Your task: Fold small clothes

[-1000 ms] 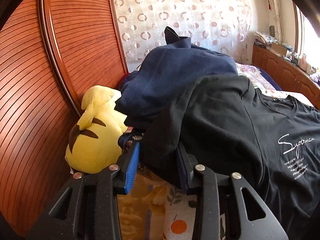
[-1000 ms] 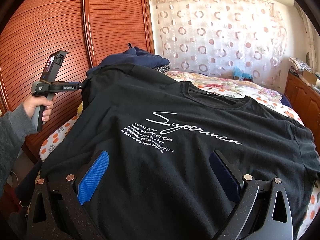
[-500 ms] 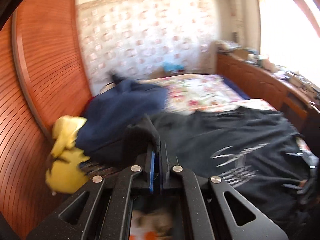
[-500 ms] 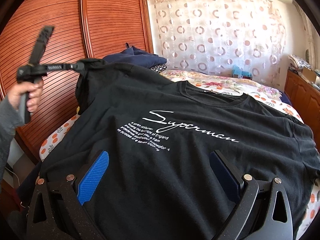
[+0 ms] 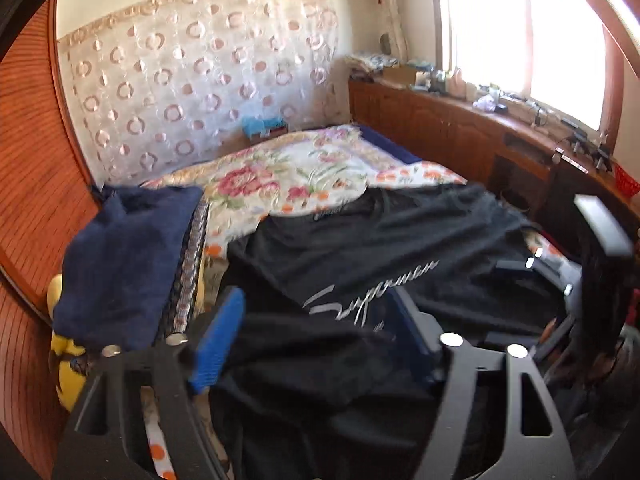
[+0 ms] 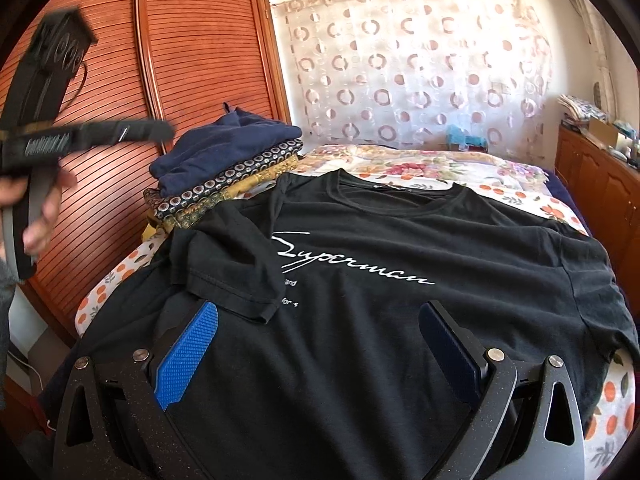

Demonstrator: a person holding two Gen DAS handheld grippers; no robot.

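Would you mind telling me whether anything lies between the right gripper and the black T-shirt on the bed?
Nothing visible does. The right gripper is open right over the black T-shirt, its fingers straddling bare cloth. The folded-in sleeve lies just ahead; the clothes pile sits off to the side.

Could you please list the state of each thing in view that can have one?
Black T-shirt: spread flat on the bed, print up.
Left sleeve: folded inward over the chest, covering part of the print.
Left hand-held gripper: open, holding nothing.
Right hand-held gripper: open, above the shirt's hem.
Stack of clothes: folded, piled beside the wardrobe.
Wardrobe: shut.
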